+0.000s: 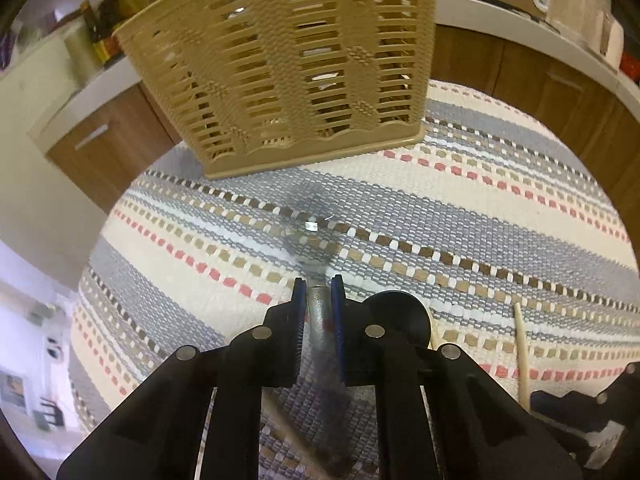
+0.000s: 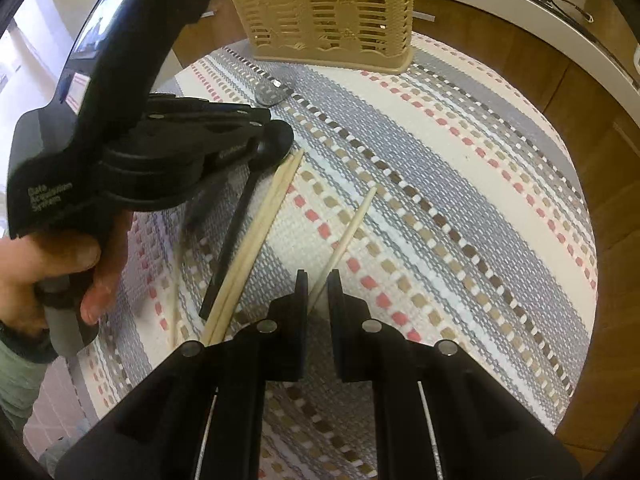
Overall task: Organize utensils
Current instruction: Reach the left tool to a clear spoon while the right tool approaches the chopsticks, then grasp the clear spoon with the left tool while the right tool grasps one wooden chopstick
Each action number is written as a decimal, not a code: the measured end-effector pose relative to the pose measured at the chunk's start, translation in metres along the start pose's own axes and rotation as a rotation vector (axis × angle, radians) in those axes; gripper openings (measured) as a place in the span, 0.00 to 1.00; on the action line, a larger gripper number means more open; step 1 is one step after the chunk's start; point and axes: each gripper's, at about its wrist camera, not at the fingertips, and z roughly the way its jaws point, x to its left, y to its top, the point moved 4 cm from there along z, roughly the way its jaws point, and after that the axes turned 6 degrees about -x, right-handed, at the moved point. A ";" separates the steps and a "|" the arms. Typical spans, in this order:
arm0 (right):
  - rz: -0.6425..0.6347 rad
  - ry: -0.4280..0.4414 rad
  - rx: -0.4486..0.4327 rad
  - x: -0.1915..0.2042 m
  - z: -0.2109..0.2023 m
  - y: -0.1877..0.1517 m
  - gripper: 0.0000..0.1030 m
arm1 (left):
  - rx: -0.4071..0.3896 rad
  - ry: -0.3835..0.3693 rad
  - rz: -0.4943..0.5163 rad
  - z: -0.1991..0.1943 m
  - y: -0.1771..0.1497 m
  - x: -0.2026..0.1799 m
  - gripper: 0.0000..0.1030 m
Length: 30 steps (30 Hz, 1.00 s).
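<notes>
The left gripper (image 1: pixel 319 286) is clamped on the handle of a metal spoon (image 1: pixel 310 232); the bowl projects forward over the striped mat (image 1: pixel 460 200), and whether it touches the weave cannot be told, the bowl being blurred. The right gripper (image 2: pixel 318 280) is closed on one wooden chopstick (image 2: pixel 352 228) near its lower end; the tip reaches forward, close over the mat. A pair of chopsticks (image 2: pixel 260 232) and a black spoon (image 2: pixel 256 168) lie side by side on the mat between the two grippers; the person's hand (image 2: pixel 52 268) carries the left tool.

Handling, as judged: the metal spoon is stiff, smooth and fairly light; a hold on the flat of the handle near the neck, as here, should limit swing, though polished metal may slip between the pads. The chopstick is very light, rigid and round; held near one end it can pivot; a grip nearer the middle would steady it.

The slatted basket (image 1: pixel 288 64) stands upright at the far side of the mat, near the spoon bowl; its opening is out of view at the top, so each utensil must rise above the rim before lowering. The mat to the right lies bare and gives room to manoeuvre; the surface edge drops away beyond the mat toward the cabinets (image 2: pixel 600 128).
</notes>
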 end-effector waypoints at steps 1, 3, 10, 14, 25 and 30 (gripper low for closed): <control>-0.005 0.000 -0.003 -0.001 -0.001 -0.001 0.08 | -0.002 0.010 0.013 -0.001 0.000 -0.003 0.10; -0.016 -0.004 -0.008 -0.001 -0.004 -0.005 0.08 | -0.003 0.016 0.019 -0.003 0.001 -0.006 0.10; -0.037 -0.020 -0.016 0.007 -0.002 -0.004 0.08 | -0.012 0.012 0.002 -0.006 0.000 -0.008 0.10; -0.030 -0.023 -0.018 0.007 -0.002 -0.004 0.08 | -0.020 -0.020 -0.029 -0.004 -0.005 0.011 0.10; -0.046 -0.069 0.015 0.009 0.005 0.003 0.08 | -0.098 -0.158 -0.139 -0.041 -0.005 0.049 0.09; -0.047 -0.055 0.063 0.007 0.009 0.009 0.09 | -0.006 -0.249 -0.209 -0.045 -0.019 0.076 0.09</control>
